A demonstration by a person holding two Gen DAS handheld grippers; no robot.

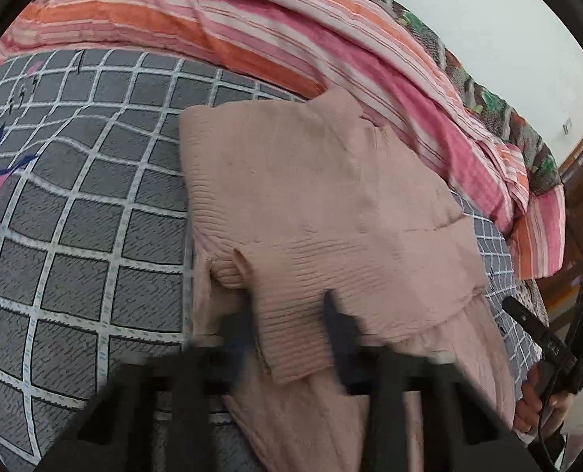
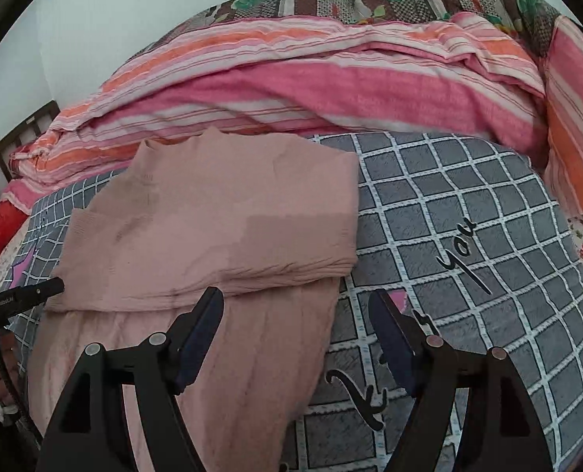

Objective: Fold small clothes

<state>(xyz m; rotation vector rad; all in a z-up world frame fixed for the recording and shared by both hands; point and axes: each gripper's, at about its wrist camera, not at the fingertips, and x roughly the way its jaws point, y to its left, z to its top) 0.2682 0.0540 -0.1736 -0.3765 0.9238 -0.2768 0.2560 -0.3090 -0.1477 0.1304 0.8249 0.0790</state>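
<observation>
A pale pink ribbed knit garment (image 1: 323, 204) lies partly folded on a grey checked bedspread (image 1: 75, 228). In the left wrist view, my left gripper (image 1: 287, 310) is blurred; its jaws stand apart with a ribbed cuff of the garment hanging between them, and I cannot tell if they grip it. In the right wrist view, the garment (image 2: 213, 216) has its upper part folded over the lower. My right gripper (image 2: 297, 314) is open and empty above the garment's lower right edge. The right gripper also shows in the left wrist view (image 1: 543, 338) at the far right.
A pink and orange striped quilt (image 2: 311, 82) is bunched along the far side of the bed, with a floral blanket (image 2: 370, 0) behind it. A dark wooden bed frame (image 2: 0, 157) stands at the left. The grey bedspread (image 2: 468, 236) extends right of the garment.
</observation>
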